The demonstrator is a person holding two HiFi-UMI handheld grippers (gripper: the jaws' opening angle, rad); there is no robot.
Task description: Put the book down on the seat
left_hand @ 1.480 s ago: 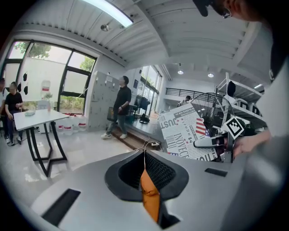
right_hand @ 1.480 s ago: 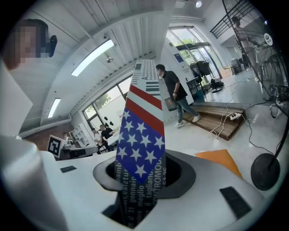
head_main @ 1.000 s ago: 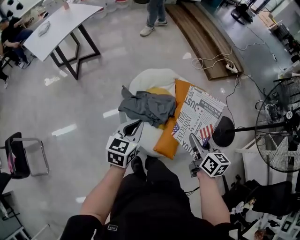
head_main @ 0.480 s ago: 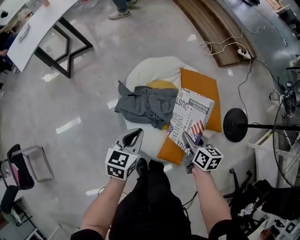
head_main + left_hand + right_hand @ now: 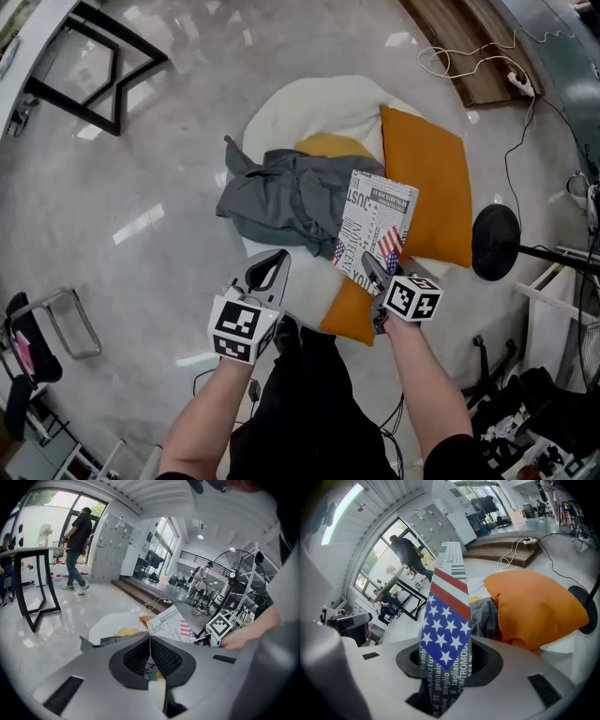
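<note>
The book [image 5: 376,228], its cover printed like a newspaper with an American flag, hangs tilted over the white beanbag seat [image 5: 309,103]. My right gripper [image 5: 368,264] is shut on its near lower edge; in the right gripper view the book [image 5: 445,620] stands upright between the jaws of that gripper [image 5: 447,667]. Below the book lie a grey garment [image 5: 281,197] and an orange cushion [image 5: 431,187]. My left gripper [image 5: 271,262] hovers at the seat's near left edge. Its jaws are shut with nothing in them, as the left gripper view [image 5: 150,641] shows.
A second, yellow cushion [image 5: 328,145] peeks from under the garment. A black fan base [image 5: 495,242] stands right of the seat. There are black table legs [image 5: 84,56] at far left, a chair [image 5: 37,328] at near left, and cables [image 5: 469,66] by a wooden platform. A person [image 5: 77,545] walks in the background.
Both grippers have come down toward the seat. The book, still held by the right gripper, now hangs lower over the garment and orange cushion.
</note>
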